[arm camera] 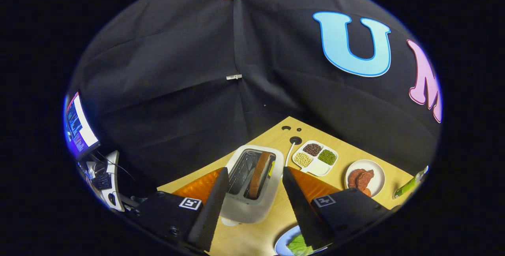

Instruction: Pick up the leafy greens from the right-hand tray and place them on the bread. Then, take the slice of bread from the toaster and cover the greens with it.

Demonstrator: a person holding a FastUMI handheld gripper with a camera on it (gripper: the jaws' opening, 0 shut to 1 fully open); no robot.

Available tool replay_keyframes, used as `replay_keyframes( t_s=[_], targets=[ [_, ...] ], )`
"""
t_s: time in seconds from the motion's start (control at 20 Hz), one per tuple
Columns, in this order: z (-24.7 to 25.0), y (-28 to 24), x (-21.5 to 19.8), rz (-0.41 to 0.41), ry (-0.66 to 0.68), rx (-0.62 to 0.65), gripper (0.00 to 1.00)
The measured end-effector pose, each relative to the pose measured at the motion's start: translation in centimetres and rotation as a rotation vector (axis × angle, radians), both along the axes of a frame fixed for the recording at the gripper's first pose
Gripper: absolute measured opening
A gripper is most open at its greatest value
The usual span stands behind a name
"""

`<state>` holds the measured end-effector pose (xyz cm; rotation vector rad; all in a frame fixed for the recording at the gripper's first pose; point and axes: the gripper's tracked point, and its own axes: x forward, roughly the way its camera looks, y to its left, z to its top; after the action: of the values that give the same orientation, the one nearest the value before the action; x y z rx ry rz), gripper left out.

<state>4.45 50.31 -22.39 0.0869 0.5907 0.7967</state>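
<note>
The gripper (252,187) is hovering above the wooden table (252,236) at the bottom centre of the frame, its two fingers (211,204) spread wide apart and gripping nothing. Nearest of all, at the lower edge just beside the right finger, a blue-rimmed plate (281,245) is carrying the leafy greens (299,245), with the finger partly covering both; whether bread is lying under the greens cannot be told. Between the fingers and slightly ahead of them, the white toaster (252,193) is sitting on the table, and the slice of bread (260,174) is standing upright in its right-hand slot. Orange mats (199,187) are showing behind each finger. Further back, right of centre, a white divided tray (315,158) is holding dark, green and pale yellow grains in separate compartments. To its right, a round white plate (365,177) is bearing reddish meat pieces. At the far right edge, a green bottle (408,187) is lying tilted. At the left of the frame, a lit screen (79,128) is glowing.
</note>
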Motion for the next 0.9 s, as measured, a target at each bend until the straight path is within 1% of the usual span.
replay_keyframes(
  t_s=[0.25,0.3,0.4,0.55,0.7,0.75,0.85,0.9],
  targets=[
    [-3.5,2.4,1.8,-0.029,0.051,-0.093,0.87],
    [-4.1,2.8,2.0,-0.035,0.06,-0.11,0.81],
    [-4.9,3.6,2.7,-0.041,0.07,-0.133,0.75],
    [-6.3,3.9,3.8,-0.078,0.072,-0.189,0.74],
    [-7.5,4.6,4.1,-0.091,0.103,-0.213,0.5],
    [-7.7,4.6,4.2,-0.098,0.106,-0.225,0.48],
    [-8.0,4.8,4.3,-0.102,0.111,-0.235,0.38],
    [-8.1,4.7,4.3,-0.104,0.113,-0.244,0.27]
  ],
)
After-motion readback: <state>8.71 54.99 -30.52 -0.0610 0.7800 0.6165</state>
